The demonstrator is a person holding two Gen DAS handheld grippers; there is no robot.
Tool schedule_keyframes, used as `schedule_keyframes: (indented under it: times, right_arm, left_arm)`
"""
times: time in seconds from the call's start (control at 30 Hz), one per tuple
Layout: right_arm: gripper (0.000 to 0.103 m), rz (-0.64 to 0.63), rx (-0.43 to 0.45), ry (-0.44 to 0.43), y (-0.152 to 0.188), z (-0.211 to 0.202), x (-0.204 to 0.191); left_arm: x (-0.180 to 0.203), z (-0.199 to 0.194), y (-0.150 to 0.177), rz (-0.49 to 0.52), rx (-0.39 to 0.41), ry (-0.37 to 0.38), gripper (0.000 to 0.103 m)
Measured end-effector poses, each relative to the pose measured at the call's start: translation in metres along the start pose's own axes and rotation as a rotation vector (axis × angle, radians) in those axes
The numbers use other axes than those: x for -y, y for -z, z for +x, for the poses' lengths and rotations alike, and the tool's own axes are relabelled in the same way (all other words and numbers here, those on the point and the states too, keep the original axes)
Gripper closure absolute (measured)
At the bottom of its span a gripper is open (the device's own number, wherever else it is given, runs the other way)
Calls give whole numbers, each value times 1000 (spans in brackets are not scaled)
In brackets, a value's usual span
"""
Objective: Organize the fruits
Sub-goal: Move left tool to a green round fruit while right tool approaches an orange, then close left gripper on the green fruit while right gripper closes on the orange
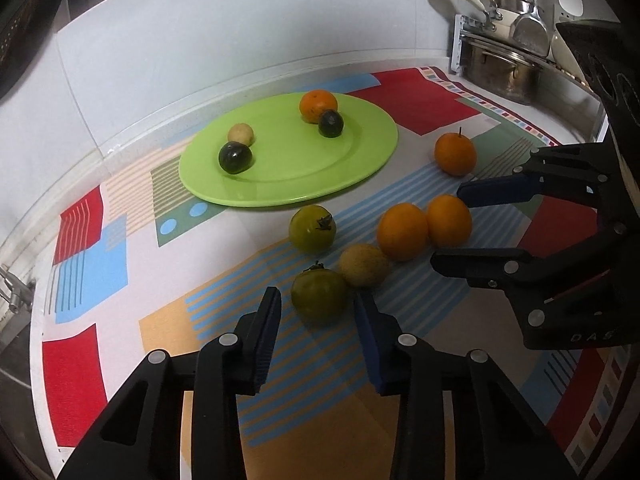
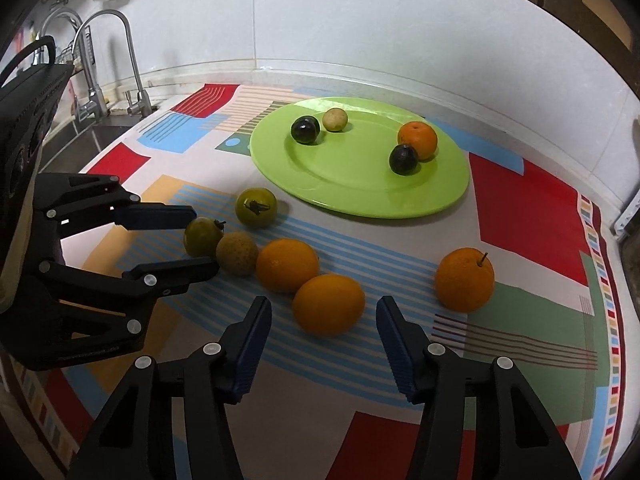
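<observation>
A green plate (image 1: 360, 148) (image 2: 440, 192) holds an orange (image 1: 318, 105) (image 2: 417, 139), two dark fruits (image 1: 235, 157) (image 1: 331, 123) and a small tan fruit (image 1: 241, 134). On the cloth lie two green fruits (image 1: 319, 293) (image 1: 312, 228), a tan fruit (image 1: 364, 265), two touching oranges (image 1: 402, 231) (image 1: 449, 220) and a stemmed orange (image 1: 455, 153) (image 2: 464, 279). My left gripper (image 1: 318, 300) (image 2: 202, 238) is open with its fingers either side of the near green fruit (image 2: 202, 236). My right gripper (image 2: 324, 308) (image 1: 446, 226) is open around the nearest orange (image 2: 328, 304).
A patterned cloth (image 1: 420, 104) covers the counter. A sink with a tap (image 2: 108, 60) is at the left in the right wrist view. Pots and utensils (image 1: 504, 68) stand at the back right in the left wrist view. A white wall runs behind.
</observation>
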State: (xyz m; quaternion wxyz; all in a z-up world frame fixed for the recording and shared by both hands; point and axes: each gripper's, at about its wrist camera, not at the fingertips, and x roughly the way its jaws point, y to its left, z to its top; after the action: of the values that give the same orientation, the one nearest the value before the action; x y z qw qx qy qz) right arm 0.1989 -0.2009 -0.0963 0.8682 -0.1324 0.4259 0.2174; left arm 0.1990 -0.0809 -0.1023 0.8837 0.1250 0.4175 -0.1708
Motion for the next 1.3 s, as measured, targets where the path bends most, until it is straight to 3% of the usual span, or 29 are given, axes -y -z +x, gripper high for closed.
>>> schedule_keyframes:
  times: [0.37,0.8,1.3]
  right_arm:
    - [64,24,-7,-8,0,7,3]
    - [64,37,10,-31,2,-4,3]
    - [64,39,90,-28,-5,-36,-2]
  left_arm:
    - [-3,1,-2,-44,-1,16,74]
    - [1,-11,0,-93,-6,16,75]
    - [3,-49,-10,-156,65,-20,75]
